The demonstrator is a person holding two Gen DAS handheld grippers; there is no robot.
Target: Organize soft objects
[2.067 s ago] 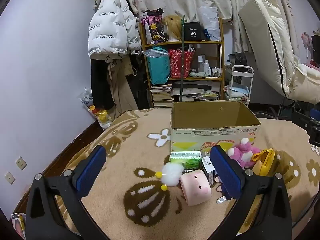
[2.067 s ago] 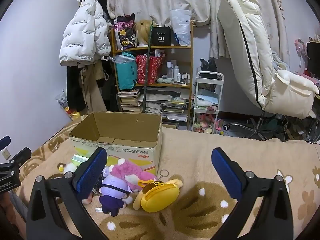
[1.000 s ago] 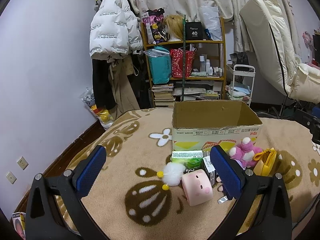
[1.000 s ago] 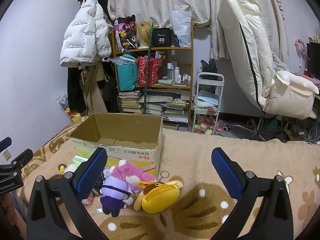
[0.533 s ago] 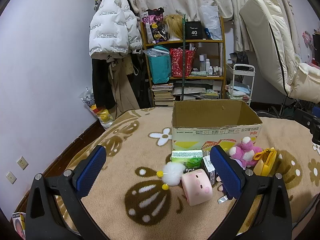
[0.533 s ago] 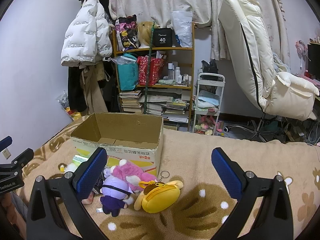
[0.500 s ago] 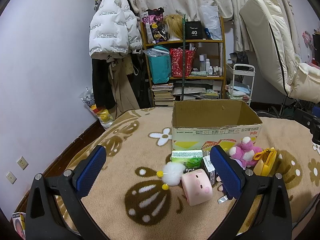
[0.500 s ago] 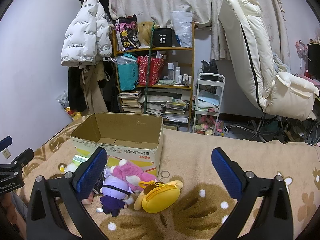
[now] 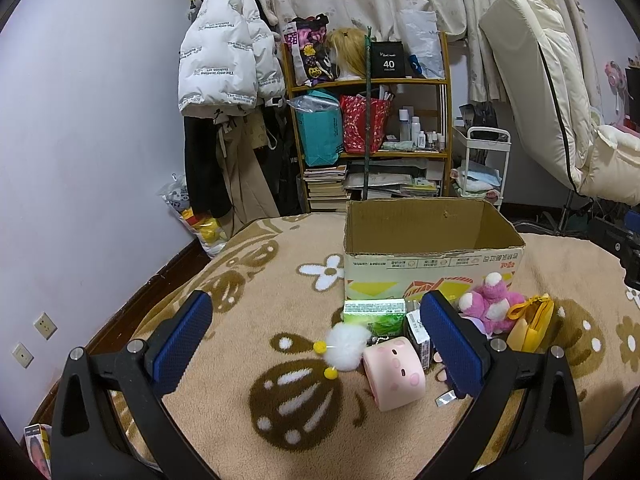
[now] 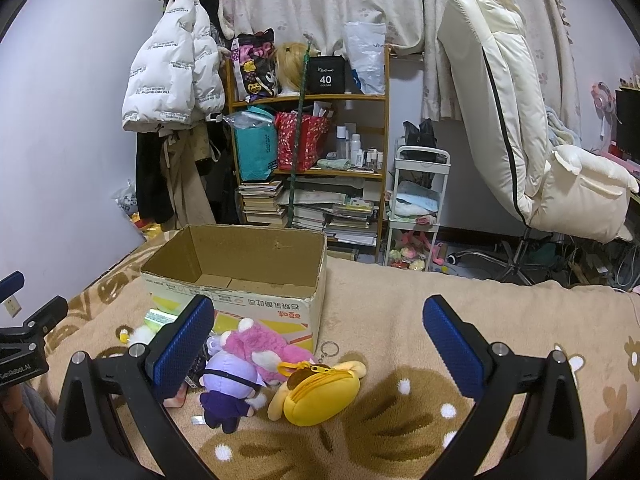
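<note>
Pale lilac walls point(image 9: 100, 128) enclose the room; cream floral curtains point(image 10: 320, 4) hang across the back; a wooden shelf unit point(image 10: 320, 148) holds bags, bottles and stacked books; a white puffer jacket point(image 9: 224, 48) hangs over dark coats beside it; a small white cart point(image 10: 418, 200) stands to its right; a cream reclining chair point(image 10: 532, 140) leans nearby; a tan blanket point(image 9: 240, 288) with brown and white flower shapes covers the foreground.

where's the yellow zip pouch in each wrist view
Left wrist: yellow zip pouch at the right edge, beside the pink plush.
Right wrist: yellow zip pouch low centre, between the open jaws.
Shared landmark: cardboard box just behind the toys.
</note>
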